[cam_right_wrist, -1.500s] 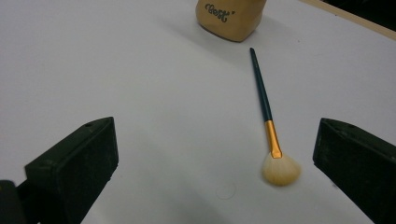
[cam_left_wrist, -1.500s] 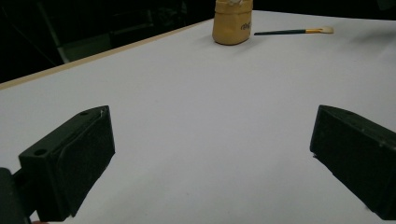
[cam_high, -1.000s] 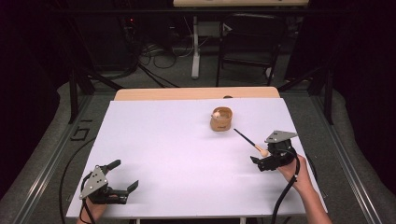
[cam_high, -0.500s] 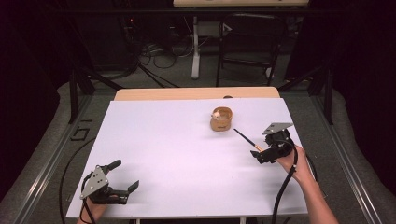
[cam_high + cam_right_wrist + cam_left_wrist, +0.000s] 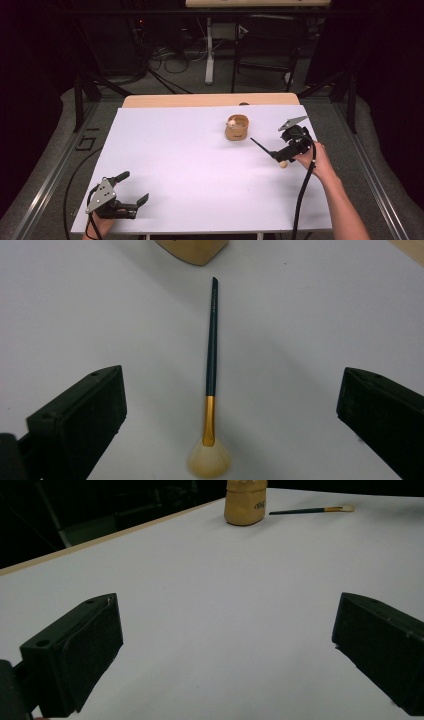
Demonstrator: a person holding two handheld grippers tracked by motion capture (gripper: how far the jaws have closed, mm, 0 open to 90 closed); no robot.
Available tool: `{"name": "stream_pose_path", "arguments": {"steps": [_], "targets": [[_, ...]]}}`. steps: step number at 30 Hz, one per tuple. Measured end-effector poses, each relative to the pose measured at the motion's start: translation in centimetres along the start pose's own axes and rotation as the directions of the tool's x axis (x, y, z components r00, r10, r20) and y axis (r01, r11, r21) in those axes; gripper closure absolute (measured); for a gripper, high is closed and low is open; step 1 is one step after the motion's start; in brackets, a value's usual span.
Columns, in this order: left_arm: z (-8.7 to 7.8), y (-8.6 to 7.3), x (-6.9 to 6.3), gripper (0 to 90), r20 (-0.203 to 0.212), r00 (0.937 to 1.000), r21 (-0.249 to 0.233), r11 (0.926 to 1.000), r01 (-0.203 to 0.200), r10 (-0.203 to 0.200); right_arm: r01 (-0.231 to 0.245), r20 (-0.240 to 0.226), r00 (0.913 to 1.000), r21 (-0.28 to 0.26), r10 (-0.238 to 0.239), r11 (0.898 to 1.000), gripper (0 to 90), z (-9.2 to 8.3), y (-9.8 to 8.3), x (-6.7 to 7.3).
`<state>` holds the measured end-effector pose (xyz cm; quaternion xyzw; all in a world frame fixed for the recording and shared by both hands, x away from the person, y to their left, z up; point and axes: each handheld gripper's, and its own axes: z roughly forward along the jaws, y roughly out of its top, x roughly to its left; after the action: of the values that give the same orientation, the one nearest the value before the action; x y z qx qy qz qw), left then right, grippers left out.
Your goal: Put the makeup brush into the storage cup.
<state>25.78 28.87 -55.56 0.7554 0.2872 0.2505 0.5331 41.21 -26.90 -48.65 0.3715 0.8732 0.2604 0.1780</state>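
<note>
Right gripper point(image 5: 286, 151) advanced over brush point(image 5: 211, 370); white table point(image 5: 175, 160).

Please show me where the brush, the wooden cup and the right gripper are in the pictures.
brush point(image 5: 212, 350): right gripper view, on the middle of its dark handle.
wooden cup point(image 5: 237, 132): high view, on its front wall.
right gripper point(image 5: 280, 156): high view, between its fingertips.

I see one brush point(image 5: 212, 365) and one small tan cup point(image 5: 237, 128) on one white table point(image 5: 175, 165). I hold two grippers.
</note>
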Motion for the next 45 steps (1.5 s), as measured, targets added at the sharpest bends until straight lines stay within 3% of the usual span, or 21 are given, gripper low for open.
{"name": "stream_pose_path", "arguments": {"steps": [13,14,16,17,18,19,22,25,26,28,31,32,34,35,36,37,39,41,45], "targets": [[0.0,0.0,0.0,0.0,0.000,1.0000,0.006,1.0000,-0.001,0.001,0.018,-0.030,0.9994,0.103,-0.015,0.994,0.0,1.5,1.1,-0.2],[0.0,0.0,0.0,0.0,0.001,1.0000,0.006,1.0000,-0.001,0.001,0.025,-0.026,0.9994,0.093,-0.023,0.995,0.0,1.8,1.0,-0.1],[0.0,0.0,0.0,0.0,0.000,1.0000,0.007,1.0000,-0.001,0.001,0.032,-0.023,0.9993,0.128,-0.029,0.991,0.3,1.8,1.1,-0.1],[0.1,0.0,0.0,0.0,0.000,1.0000,0.008,1.0000,-0.002,0.002,0.029,-0.019,0.9995,0.141,-0.027,0.990,2.0,1.9,1.2,-0.1],[0.1,0.0,0.0,0.0,-0.001,1.0000,0.008,1.0000,-0.002,0.002,0.042,-0.015,0.9991,0.200,-0.039,0.979,3.5,1.7,1.4,-0.1],[0.1,0.0,0.0,0.0,-0.001,1.0000,0.008,1.0000,-0.002,0.002,0.034,-0.026,0.9992,0.154,-0.030,0.987,5.3,2.1,1.2,-0.1],[0.1,0.0,0.0,0.0,-0.001,1.0000,0.008,1.0000,-0.002,0.002,0.042,-0.017,0.9991,0.166,-0.040,0.985,15.2,2.4,1.4,0.1],[0.1,0.0,0.0,0.0,-0.001,1.0000,0.009,1.0000,-0.003,0.003,0.048,-0.014,0.9988,0.187,-0.046,0.981,17.4,2.6,1.4,0.1],[0.0,0.0,0.0,0.0,-0.001,1.0000,0.007,1.0000,0.000,0.000,0.045,-0.008,0.9990,0.186,-0.044,0.982,22.0,2.8,1.4,0.2],[0.1,0.0,0.0,0.0,-0.002,1.0000,0.009,1.0000,-0.002,0.002,0.036,-0.005,0.9993,0.252,-0.036,0.967,27.0,2.8,1.5,0.5],[0.0,0.0,0.0,0.0,0.000,1.0000,0.008,1.0000,-0.003,0.003,0.061,-0.021,0.9981,0.284,-0.058,0.957,34.9,3.1,1.5,0.4],[0.0,0.0,0.0,0.0,-0.001,1.0000,0.010,1.0000,-0.002,0.002,0.069,-0.022,0.9976,0.276,-0.065,0.959,37.2,3.3,1.5,0.4],[0.1,0.0,0.0,0.0,-0.001,1.0000,0.011,0.9999,-0.004,0.004,0.051,-0.017,0.9987,0.293,-0.048,0.955,45.3,3.6,1.5,0.7],[0.0,0.0,0.0,0.0,-0.005,1.0000,0.012,0.9999,-0.005,0.005,0.107,-0.043,0.9942,0.352,-0.098,0.930,47.4,3.5,1.9,0.4],[0.0,0.0,0.0,0.0,-0.005,1.0000,0.012,0.9999,-0.005,0.005,0.107,-0.043,0.9942,0.352,-0.098,0.930,47.4,3.5,1.9,0.4],[0.0,0.0,0.0,0.0,-0.005,1.0000,0.013,0.9999,-0.005,0.005,0.087,-0.036,0.9962,0.329,-0.080,0.940,55.0,4.0,1.6,0.6],[0.0,0.0,0.0,0.0,-0.006,1.0000,0.014,0.9999,-0.004,0.005,0.075,-0.028,0.9971,0.335,-0.070,0.939,55.6,4.1,1.5,0.7],[0.1,0.0,0.0,0.0,-0.005,1.0000,0.015,0.9999,-0.005,0.006,0.100,-0.043,0.9950,0.377,-0.090,0.921,62.6,4.2,1.6,0.5],[0.1,0.0,0.0,0.0,-0.004,1.0000,0.017,0.9998,-0.005,0.005,0.092,-0.048,0.9957,0.386,-0.080,0.918,67.2,4.5,1.6,0.6]]}}
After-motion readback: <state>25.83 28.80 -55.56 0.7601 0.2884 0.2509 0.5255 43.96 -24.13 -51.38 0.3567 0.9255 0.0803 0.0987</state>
